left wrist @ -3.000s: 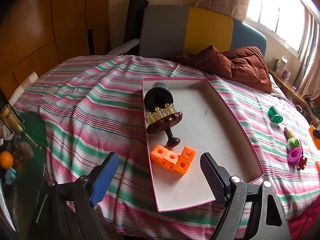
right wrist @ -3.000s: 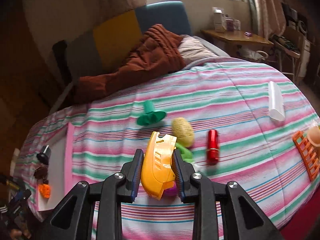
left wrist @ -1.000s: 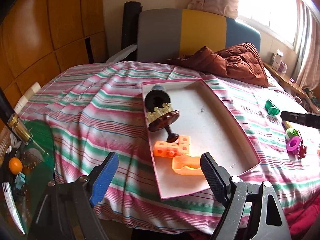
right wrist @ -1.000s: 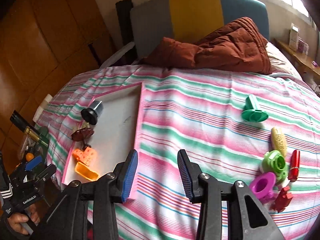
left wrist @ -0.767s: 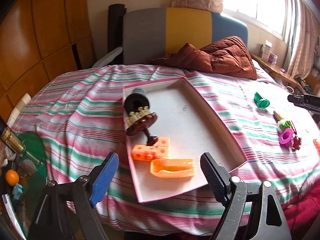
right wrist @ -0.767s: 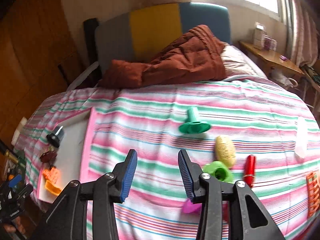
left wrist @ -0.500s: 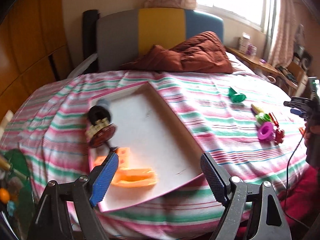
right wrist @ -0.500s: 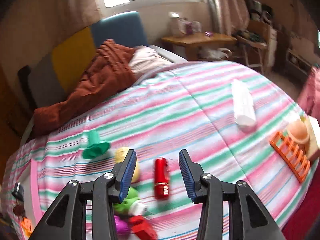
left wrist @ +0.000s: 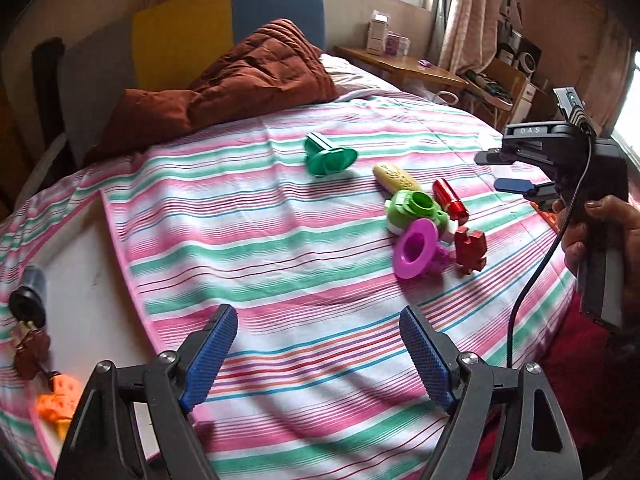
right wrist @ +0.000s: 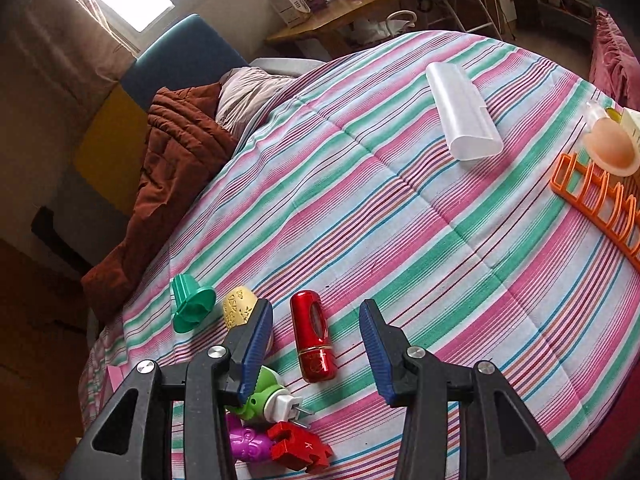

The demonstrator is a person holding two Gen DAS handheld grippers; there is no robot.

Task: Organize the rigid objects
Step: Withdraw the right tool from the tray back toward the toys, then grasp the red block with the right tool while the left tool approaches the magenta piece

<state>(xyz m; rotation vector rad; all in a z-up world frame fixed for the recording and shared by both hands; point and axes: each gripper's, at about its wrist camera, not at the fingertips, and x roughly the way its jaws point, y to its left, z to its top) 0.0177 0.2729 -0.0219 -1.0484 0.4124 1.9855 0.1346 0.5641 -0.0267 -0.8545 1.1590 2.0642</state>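
My right gripper (right wrist: 316, 344) is open and empty, just above a red cylinder (right wrist: 313, 336) that lies between its fingers on the striped bedspread. Around it lie a yellow oval toy (right wrist: 239, 306), a green funnel piece (right wrist: 190, 302), a green plug piece (right wrist: 266, 398), a purple piece (right wrist: 246, 442) and a red block (right wrist: 298, 446). My left gripper (left wrist: 316, 350) is open and empty over the bedspread. The left wrist view shows the same cluster (left wrist: 424, 220) ahead and the right gripper (left wrist: 516, 172) beside it. The pink-rimmed tray (left wrist: 90, 280) at left holds dark and orange pieces.
A white tube (right wrist: 462, 114), an orange rack (right wrist: 596, 204) and a peach round item (right wrist: 612, 146) lie at the right of the bed. A brown quilt (left wrist: 232, 92) lies by the headboard. A wooden side table (right wrist: 344, 10) stands beyond the bed.
The right gripper let go of the orange piece in the tray, swung back right and came down over the red cylinder. The left gripper turned right, from the tray toward the toy cluster.
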